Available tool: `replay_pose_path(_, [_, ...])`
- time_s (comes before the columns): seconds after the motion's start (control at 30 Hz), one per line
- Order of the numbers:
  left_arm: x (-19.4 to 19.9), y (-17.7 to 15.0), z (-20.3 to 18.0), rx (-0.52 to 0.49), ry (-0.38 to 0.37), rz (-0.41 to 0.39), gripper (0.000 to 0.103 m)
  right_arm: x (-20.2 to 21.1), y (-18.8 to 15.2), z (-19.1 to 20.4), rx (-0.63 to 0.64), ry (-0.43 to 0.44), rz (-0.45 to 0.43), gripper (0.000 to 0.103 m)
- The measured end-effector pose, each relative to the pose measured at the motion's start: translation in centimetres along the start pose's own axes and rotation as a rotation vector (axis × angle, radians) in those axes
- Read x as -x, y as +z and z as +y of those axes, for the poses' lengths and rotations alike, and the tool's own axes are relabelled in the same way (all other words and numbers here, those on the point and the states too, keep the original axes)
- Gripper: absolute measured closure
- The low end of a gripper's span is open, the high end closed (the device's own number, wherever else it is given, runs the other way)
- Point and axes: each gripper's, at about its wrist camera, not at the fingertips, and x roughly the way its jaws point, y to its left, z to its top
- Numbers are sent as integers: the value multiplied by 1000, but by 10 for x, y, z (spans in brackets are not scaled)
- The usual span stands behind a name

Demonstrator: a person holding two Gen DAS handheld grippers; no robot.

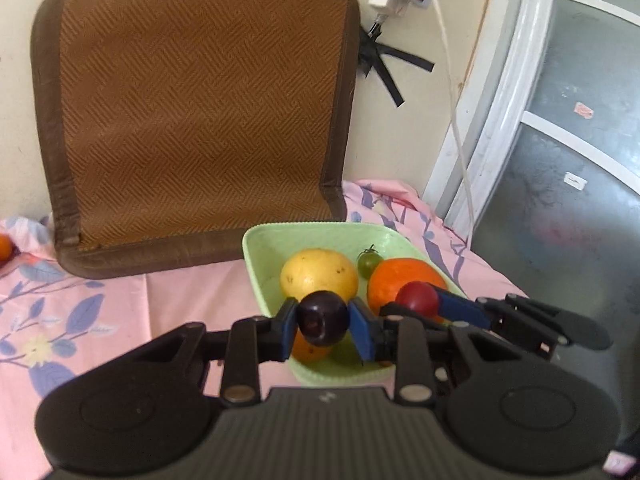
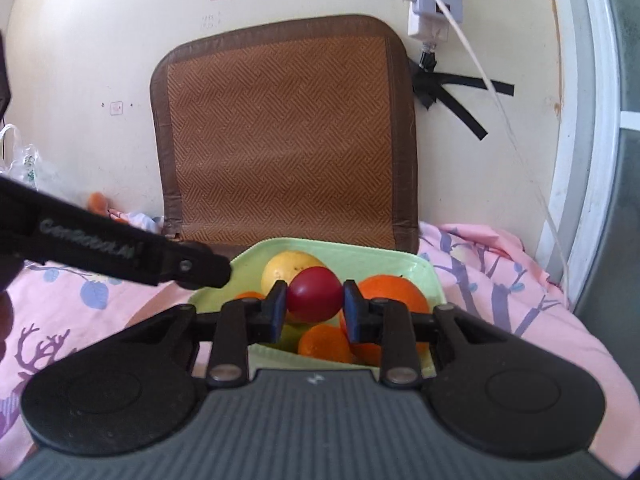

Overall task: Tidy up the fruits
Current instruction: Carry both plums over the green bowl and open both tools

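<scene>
A brown woven mat (image 2: 280, 140) leans against the cream wall (image 2: 100, 40), standing on a pink floral cloth (image 1: 80, 312). A white power strip (image 2: 434, 8) hangs top right (black tape (image 2: 460, 92) below it), beside a frosted glass door (image 1: 560, 140).

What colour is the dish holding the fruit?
Pale green; the dish shows best in the left wrist view.

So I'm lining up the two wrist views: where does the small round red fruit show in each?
Left wrist view: the small round red fruit is right of centre, clamped in the right gripper over the bowl.
Right wrist view: centre, between the pads.
Shared landmark: the pale green square plastic bowl.
</scene>
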Motion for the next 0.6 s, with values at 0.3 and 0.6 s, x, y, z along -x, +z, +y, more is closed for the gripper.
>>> replay_pose_path(0.3, [-19,7,2,29,-23,0,62,-6,-7,5,36,-13,-17,49])
replay_pose_path(0.6, [44,0,37,89,42,-99,61,22,-5,-4,-44,4,-156,56])
